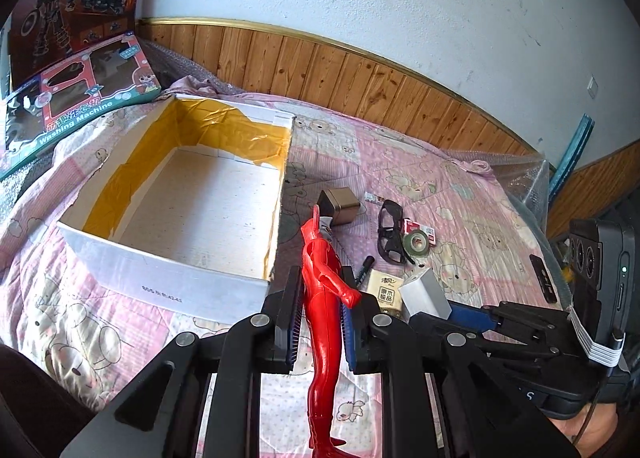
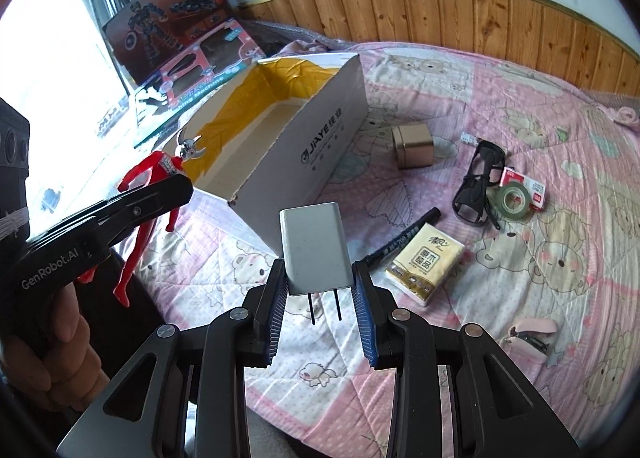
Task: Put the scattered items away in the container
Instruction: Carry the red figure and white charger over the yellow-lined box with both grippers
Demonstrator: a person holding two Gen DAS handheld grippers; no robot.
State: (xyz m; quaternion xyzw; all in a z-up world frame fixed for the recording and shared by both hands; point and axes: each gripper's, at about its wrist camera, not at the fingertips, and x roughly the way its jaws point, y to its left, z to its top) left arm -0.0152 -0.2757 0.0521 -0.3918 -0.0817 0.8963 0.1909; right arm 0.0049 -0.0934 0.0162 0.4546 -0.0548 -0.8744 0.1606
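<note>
My left tool point(image 1: 320, 322) is closed on the red toy figure point(image 1: 322, 282), pads pinching its waist, head forward and legs hanging back below the fingers. My right tool point(image 2: 320, 290) grips the white plug charger point(image 2: 314, 248) by its lower sides, prongs pointing back toward me. Both feel like light, hard plastic to judge by looks: stiff, a bit slick, so the ribbed pads matter. The figure is long and may swing about the waist; the charger is compact and safe where I hold it.

The white box point(image 1: 256, 214) lies open just ahead and left of the figure, apparently empty, lined with yellow paper. Its near wall is the edge to clear. On the bed point(image 2: 520, 290) to the right lie the tissue pack point(image 2: 426, 264), marker point(image 2: 404, 236), glasses point(image 2: 478, 186), tape roll point(image 2: 516, 200) and gold tin point(image 2: 412, 146), well apart from the box, so the path in is open.
</note>
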